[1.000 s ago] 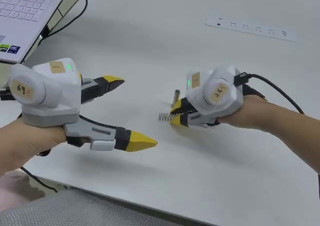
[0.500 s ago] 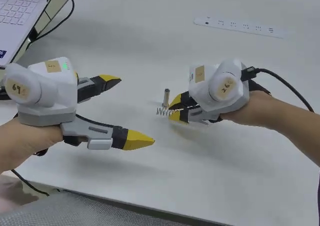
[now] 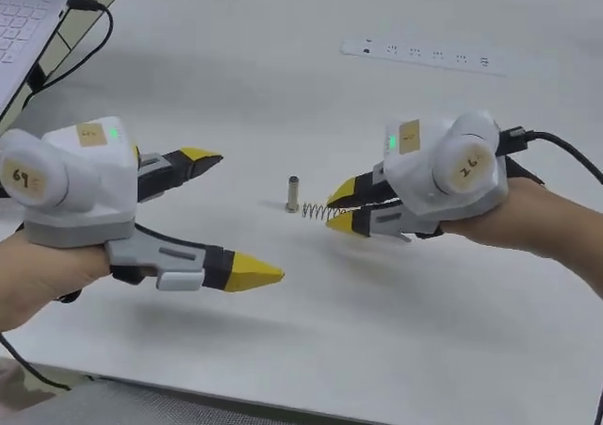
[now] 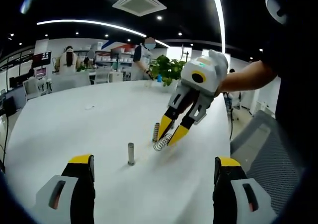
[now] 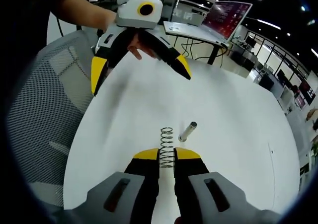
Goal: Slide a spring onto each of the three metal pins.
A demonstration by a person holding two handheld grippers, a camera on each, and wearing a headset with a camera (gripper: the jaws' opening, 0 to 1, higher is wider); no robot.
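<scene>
A short metal pin stands upright on the white table. My right gripper is shut on one end of a small coil spring. The spring lies roughly level, and its free end points at the pin's foot from the right. In the right gripper view the spring sticks out between my yellow fingertips, with the pin just beyond to the right. My left gripper hangs open to the left of the pin, holding nothing. In the left gripper view the pin stands ahead, the right gripper behind it.
A white power strip lies at the back of the table. A laptop and a black cable sit at the far left. A grey mesh chair stands beside the table's near edge.
The right gripper has drawn back to the right with the spring, which now sits to the right of the pin rather than below it. The left gripper stays open.
</scene>
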